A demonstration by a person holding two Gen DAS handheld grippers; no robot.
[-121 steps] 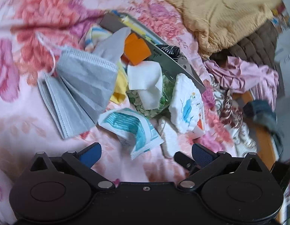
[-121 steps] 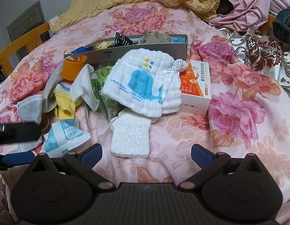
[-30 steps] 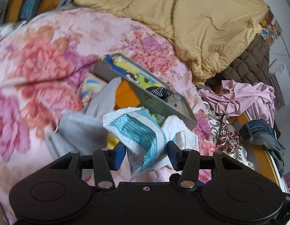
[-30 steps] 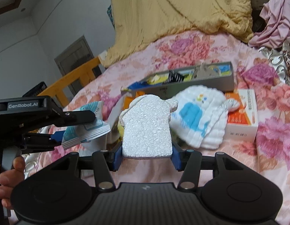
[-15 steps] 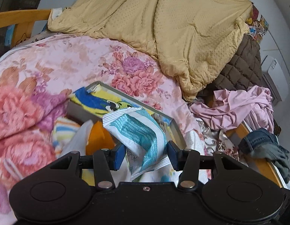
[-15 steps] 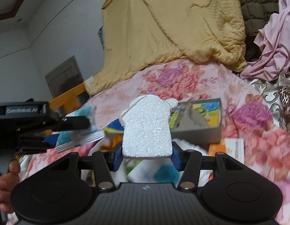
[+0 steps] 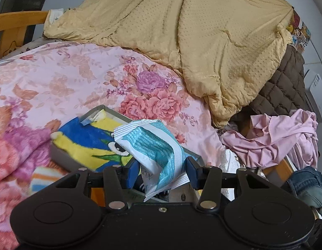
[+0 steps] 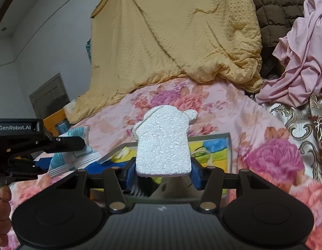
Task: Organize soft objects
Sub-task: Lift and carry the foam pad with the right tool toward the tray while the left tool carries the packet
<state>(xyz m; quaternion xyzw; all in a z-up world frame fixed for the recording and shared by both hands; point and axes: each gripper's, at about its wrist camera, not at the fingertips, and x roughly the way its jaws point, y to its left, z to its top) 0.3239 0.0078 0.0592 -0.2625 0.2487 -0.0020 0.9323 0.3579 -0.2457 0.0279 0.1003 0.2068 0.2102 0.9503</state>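
Both grippers moved fwd over grey tray (image 7: 56,151); L gripper (image 7: 163,171) clamps teal packet (image 7: 154,148); R gripper (image 8: 163,174) clamps white foam (image 8: 163,143).

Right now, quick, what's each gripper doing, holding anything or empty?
Left gripper: closed on the teal-and-white packet.
Right gripper: closed on the white foam piece.

The bed (image 7: 63,79) carries a pink floral cover. A grey tray (image 7: 63,155) lies on it just beyond the left fingers (image 7: 132,171), lined with a blue-and-yellow cloth (image 7: 88,143). Further beyond the fingers, a yellow quilt (image 7: 202,31) is heaped on the bed. To the right of the fingers lies a crumpled pink garment (image 7: 282,135), with a brown quilted blanket (image 7: 286,87) behind it. A wooden frame (image 7: 17,20) borders the bed at far left.
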